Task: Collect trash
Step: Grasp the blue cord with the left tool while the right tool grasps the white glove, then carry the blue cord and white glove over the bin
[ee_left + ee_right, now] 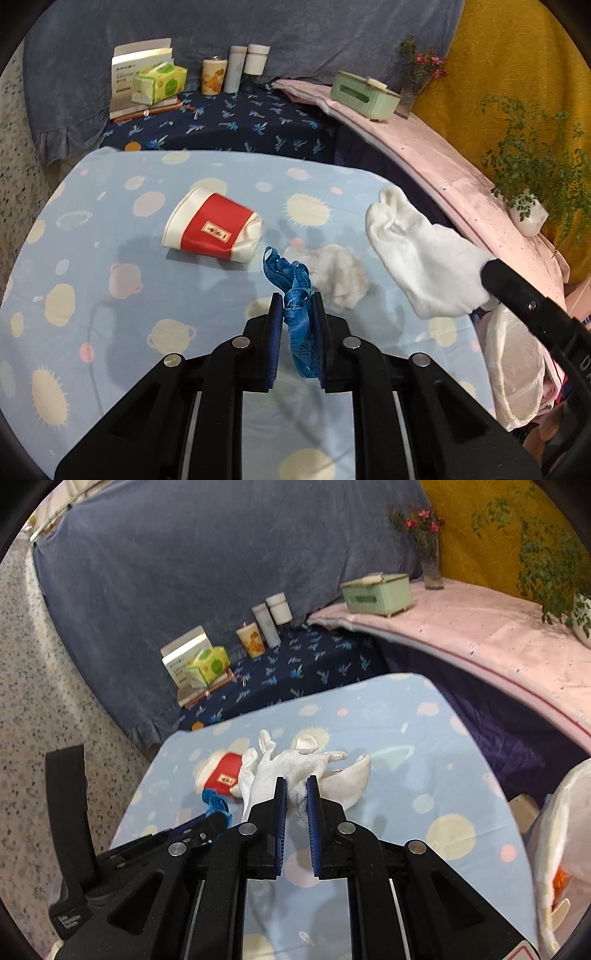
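The left gripper (297,301) was clamped nearly shut on a blue measuring tape (291,284). The right gripper (296,786) pinched white cloth gloves (291,771), jaws almost closed.

Open tablecloth (110,332) left; red cup (214,230) and tissue wad (340,273) block ahead.

You see a blue tape (291,288), a white glove (295,771), a red-and-cream cup (212,229), and a pale blue cloth (110,229) with cream and pink blobs.
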`<state>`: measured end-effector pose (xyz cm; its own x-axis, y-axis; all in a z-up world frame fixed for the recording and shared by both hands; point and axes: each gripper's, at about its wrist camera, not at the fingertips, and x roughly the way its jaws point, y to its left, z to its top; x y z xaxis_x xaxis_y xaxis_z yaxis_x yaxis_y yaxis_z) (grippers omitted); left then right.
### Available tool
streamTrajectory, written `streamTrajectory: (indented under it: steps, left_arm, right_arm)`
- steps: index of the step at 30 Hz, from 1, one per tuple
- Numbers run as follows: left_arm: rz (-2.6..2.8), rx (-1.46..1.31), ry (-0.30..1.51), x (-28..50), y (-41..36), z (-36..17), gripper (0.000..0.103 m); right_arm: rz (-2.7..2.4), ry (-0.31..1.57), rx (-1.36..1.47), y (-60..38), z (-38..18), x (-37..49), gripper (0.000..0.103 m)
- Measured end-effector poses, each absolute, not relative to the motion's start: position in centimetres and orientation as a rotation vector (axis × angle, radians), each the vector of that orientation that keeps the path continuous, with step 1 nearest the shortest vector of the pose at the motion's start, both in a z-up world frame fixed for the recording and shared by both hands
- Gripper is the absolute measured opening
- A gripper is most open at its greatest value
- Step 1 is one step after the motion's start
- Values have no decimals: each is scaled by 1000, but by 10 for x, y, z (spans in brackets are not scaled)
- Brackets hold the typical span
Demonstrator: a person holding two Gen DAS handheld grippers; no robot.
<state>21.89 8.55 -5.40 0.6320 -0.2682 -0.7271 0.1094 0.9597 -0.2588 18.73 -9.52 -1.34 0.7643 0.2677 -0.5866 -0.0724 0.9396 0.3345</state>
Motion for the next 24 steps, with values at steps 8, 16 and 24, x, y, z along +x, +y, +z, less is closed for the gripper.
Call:
streamTrajectory:
  steps: [8, 16, 24]
  left_arm:
    - [-295, -154, 789, 189, 39, -11, 15]
    - [-401, -102, 741, 156, -22, 19, 15]
    - [-500, -42, 727, 128, -85, 30, 15]
  right_arm:
    - [140, 590, 335, -138, 23, 153, 11]
    - [72, 524, 362, -189, 44, 114, 11]
    - [-21, 479, 402, -249, 50, 76, 11]
